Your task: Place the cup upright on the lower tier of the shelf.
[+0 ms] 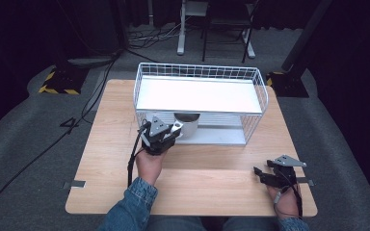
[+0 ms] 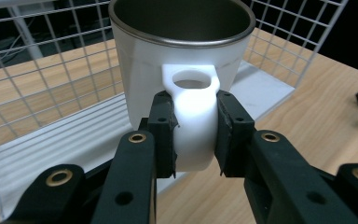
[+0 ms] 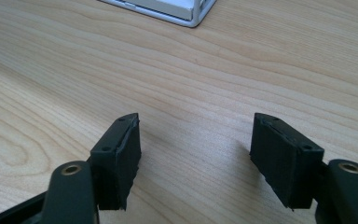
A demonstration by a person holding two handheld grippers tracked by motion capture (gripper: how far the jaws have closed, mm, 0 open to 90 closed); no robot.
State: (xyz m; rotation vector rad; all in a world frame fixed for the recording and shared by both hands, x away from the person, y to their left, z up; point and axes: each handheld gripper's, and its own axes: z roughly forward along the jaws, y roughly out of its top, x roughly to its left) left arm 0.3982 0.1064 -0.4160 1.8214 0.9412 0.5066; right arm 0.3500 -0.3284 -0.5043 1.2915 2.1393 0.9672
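While the left gripper [image 2: 195, 135] has its two jaws closed on the white handle [image 2: 193, 121] of the mug [image 2: 182, 60], the mug stands upright at the open front of the wire basket [image 1: 200, 72], under the white shelf [image 1: 197, 95]. Its handle points toward the person, so the gripper lies directly in front of it. By contrast, the right gripper [image 3: 196, 149] is wide open, holds nothing, and hovers low over the table [image 1: 111, 144], well apart.

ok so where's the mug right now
In the high view the mug sits left of centre, on the wire rack's lower shelf, its handle clamped by the left tongs.
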